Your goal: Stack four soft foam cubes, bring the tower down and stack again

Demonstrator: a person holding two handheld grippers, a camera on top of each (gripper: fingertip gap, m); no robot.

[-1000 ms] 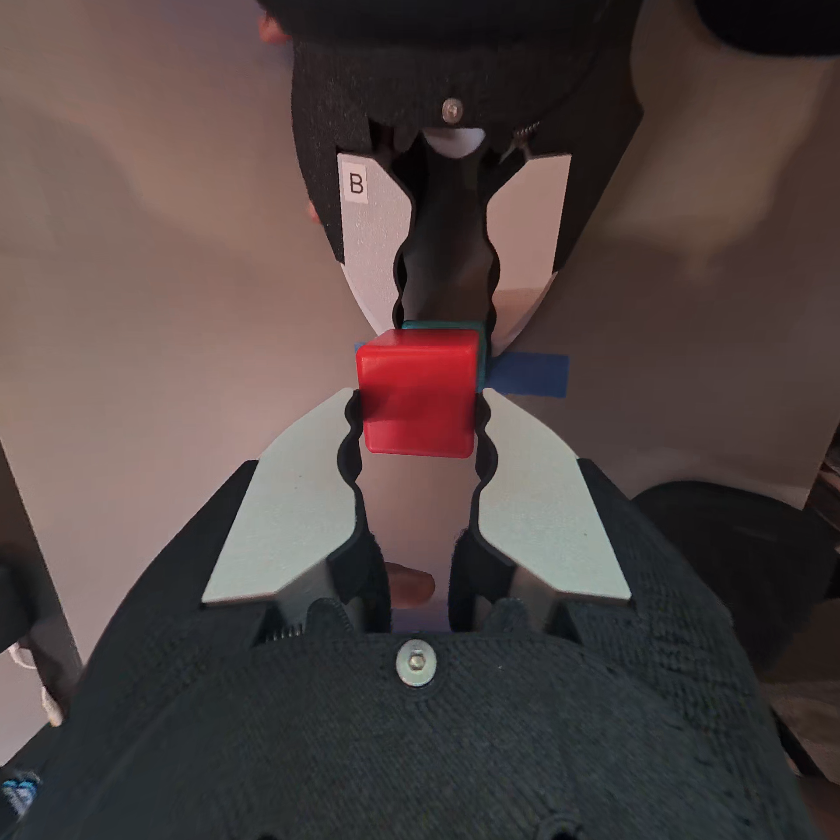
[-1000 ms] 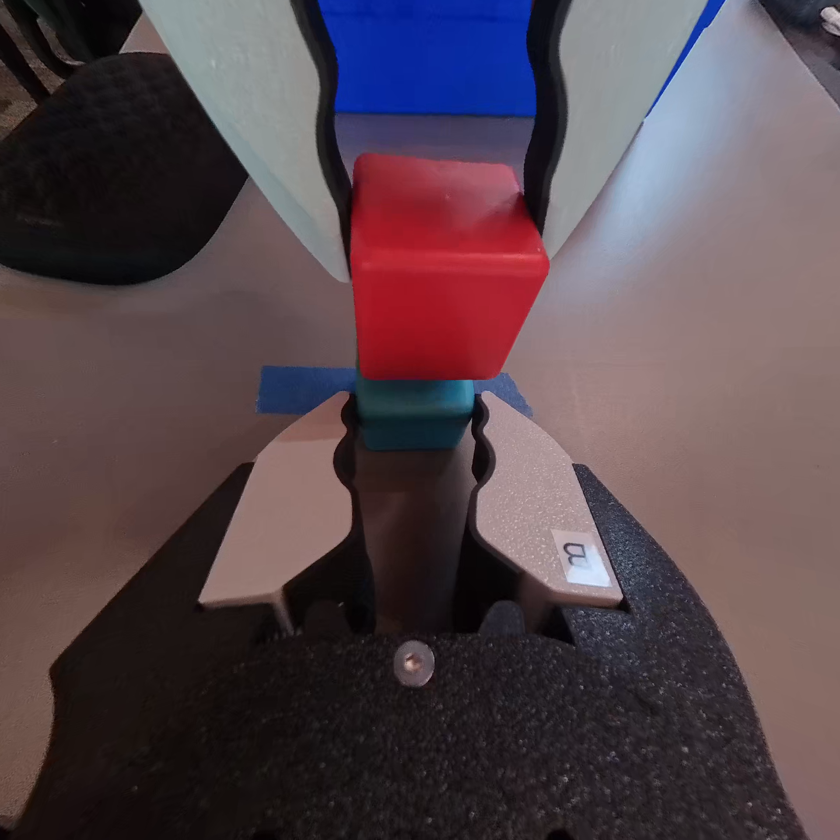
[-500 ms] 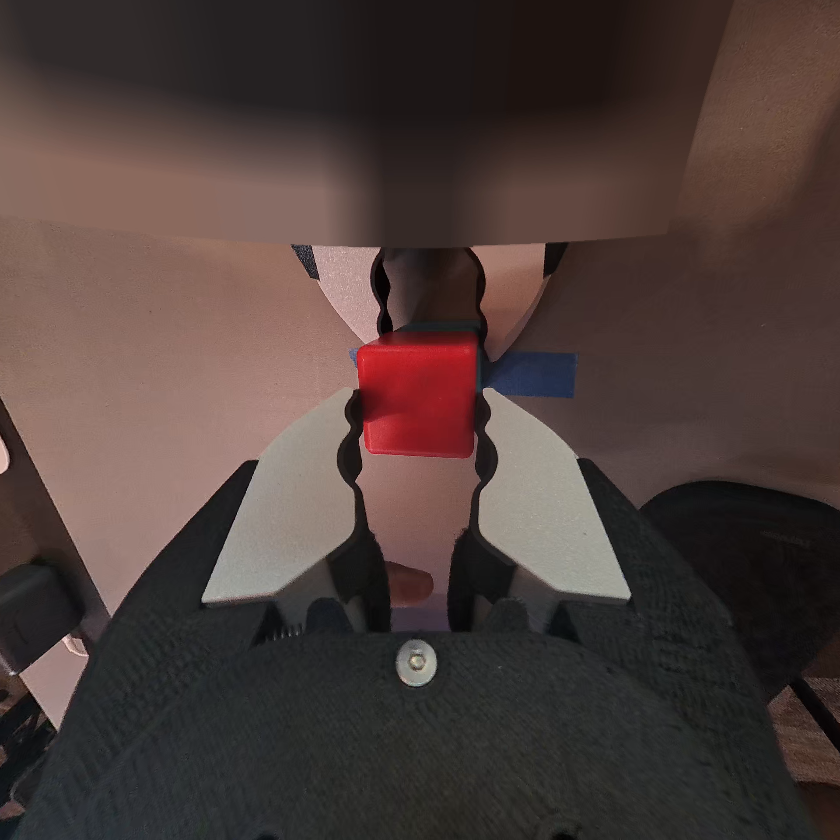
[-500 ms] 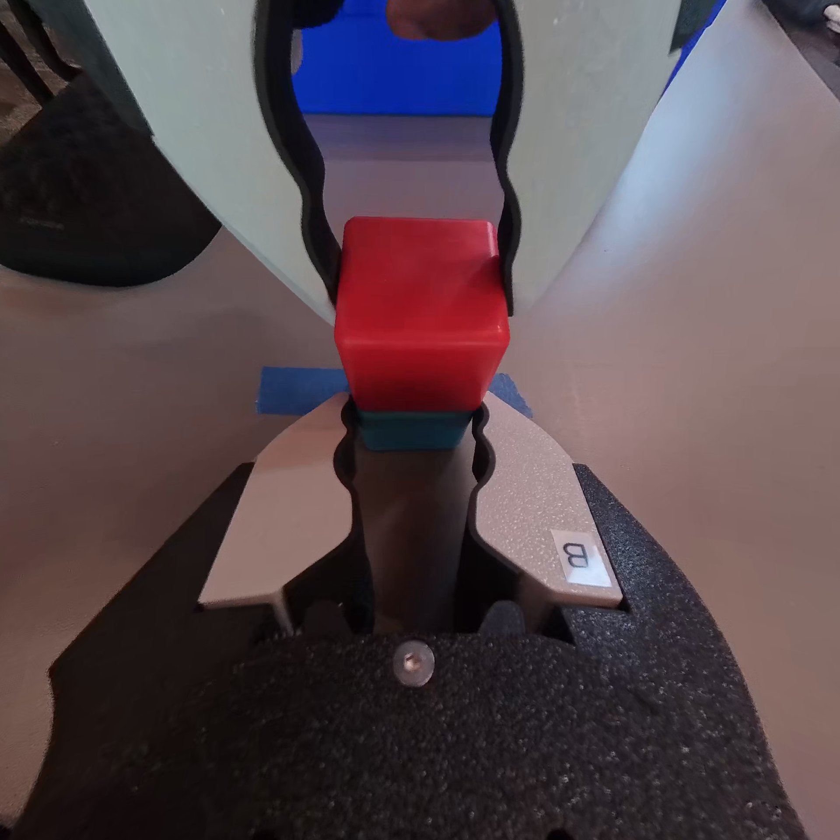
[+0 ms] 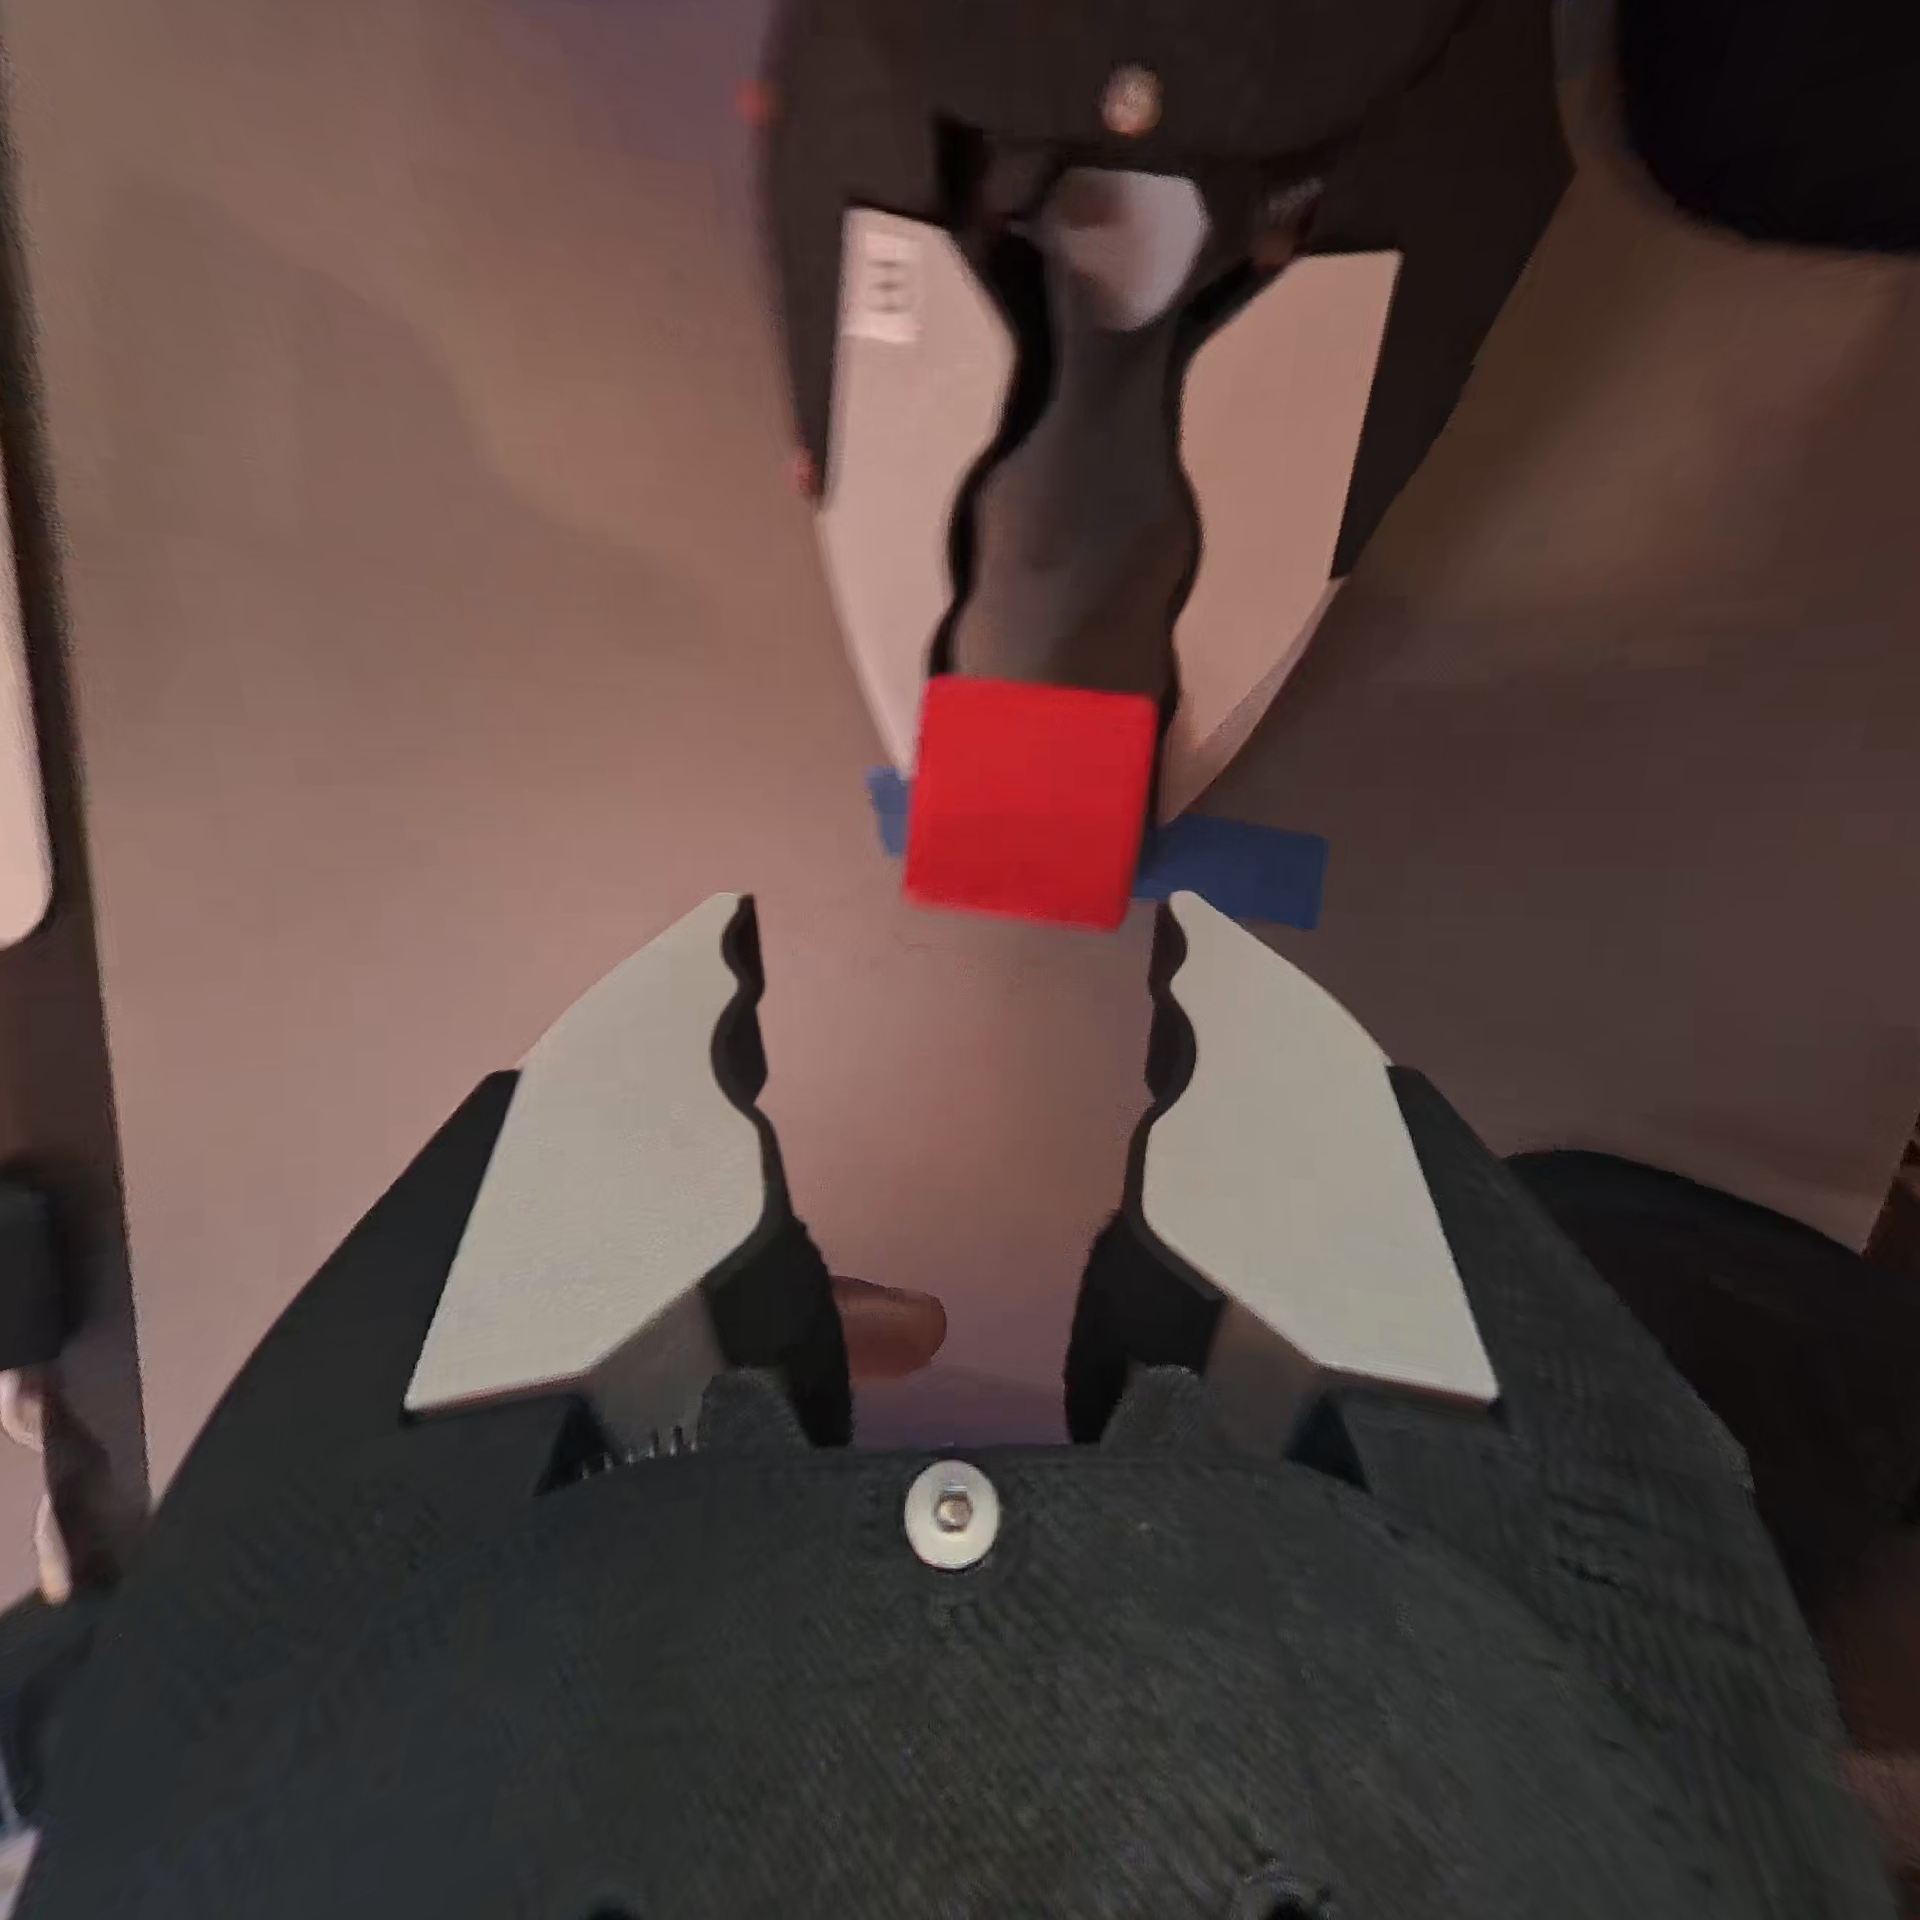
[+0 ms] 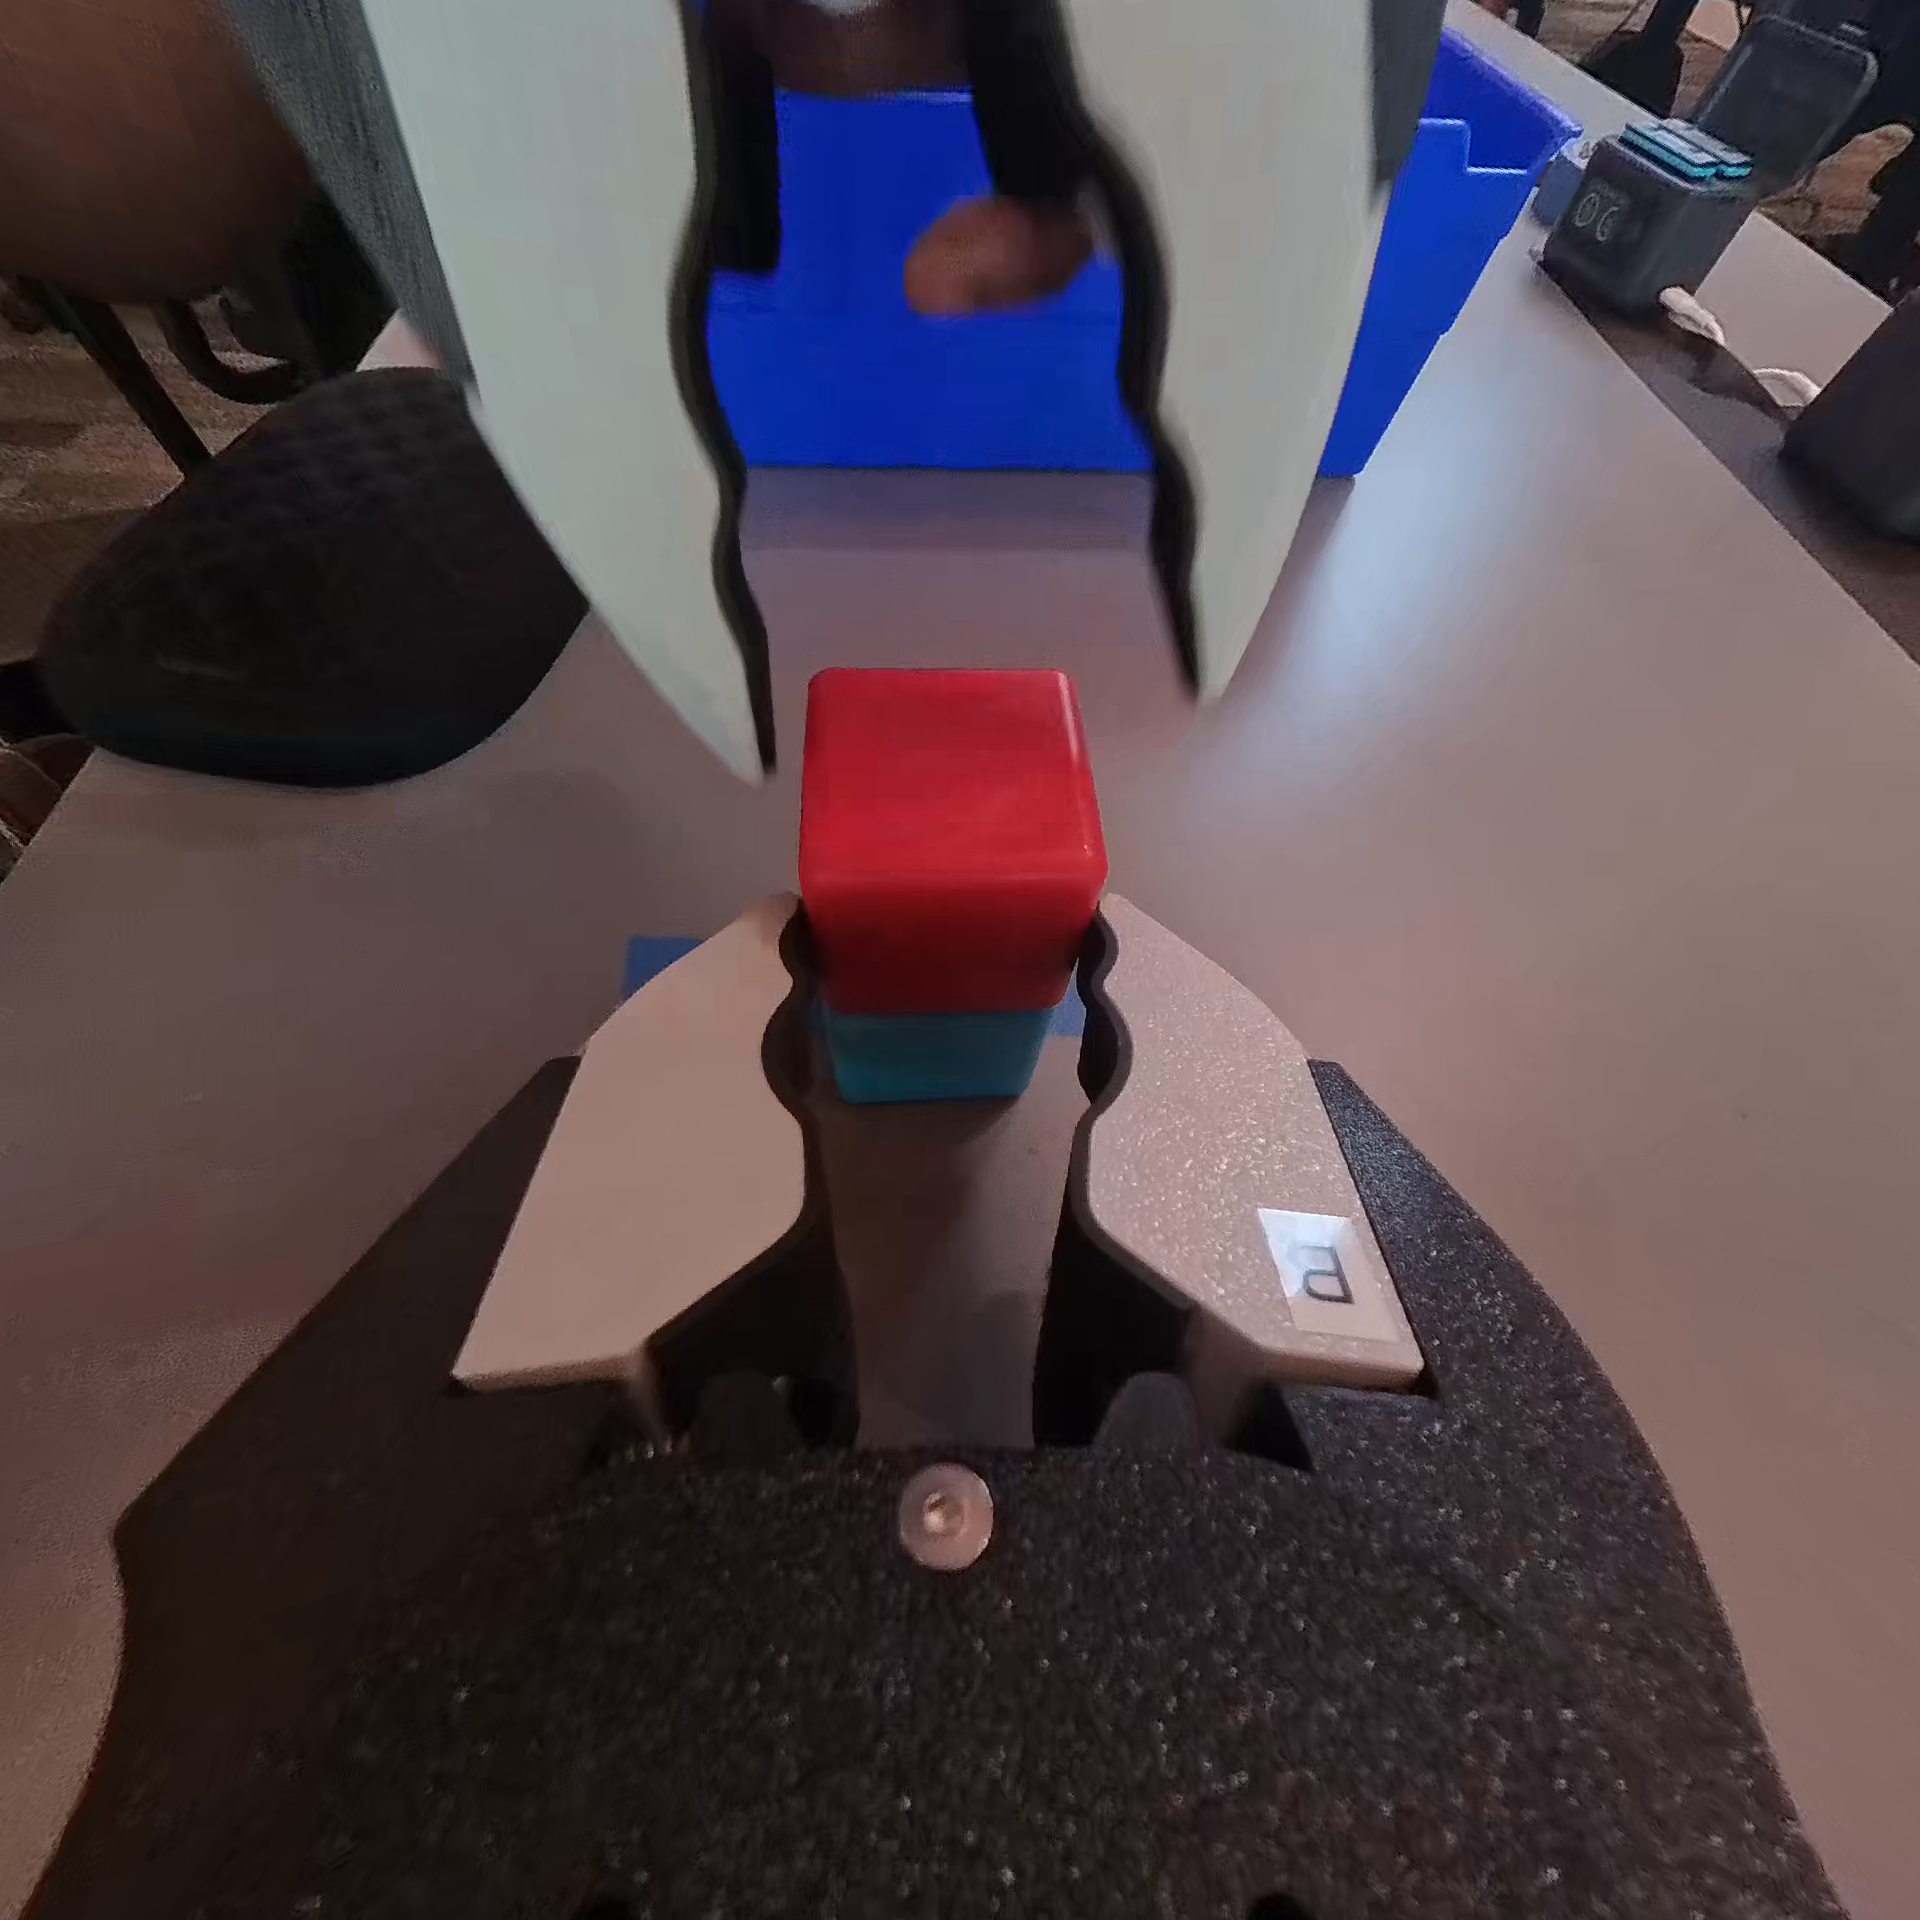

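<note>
A red foam cube (image 6: 945, 821) sits on a teal foam cube (image 6: 930, 1055), over a strip of blue tape (image 5: 1236, 868) on the grey table (image 6: 1455, 831). My left gripper (image 5: 956, 914) is open and empty, a little back from the red cube (image 5: 1029, 800). In the right wrist view it hangs over the far side of the stack (image 6: 979, 727). My right gripper (image 6: 945, 914) is shut around the stack, tips at the seam, with the teal cube between its fingers. The teal cube is hidden in the left wrist view. No other cubes are in view.
A blue bin (image 6: 914, 395) stands on the table behind the stack. A black padded chair seat (image 6: 301, 592) is past the table's left edge. A dark device (image 6: 1652, 218) sits at the far right. A fingertip (image 5: 888, 1325) shows under the left gripper. The grippers' ends are close to 5 cm from one another.
My left gripper has opened, let go of the red cube and drawn back and up. The red cube now rests on the teal cube. The stack sits deeper between my right gripper's fingers.
</note>
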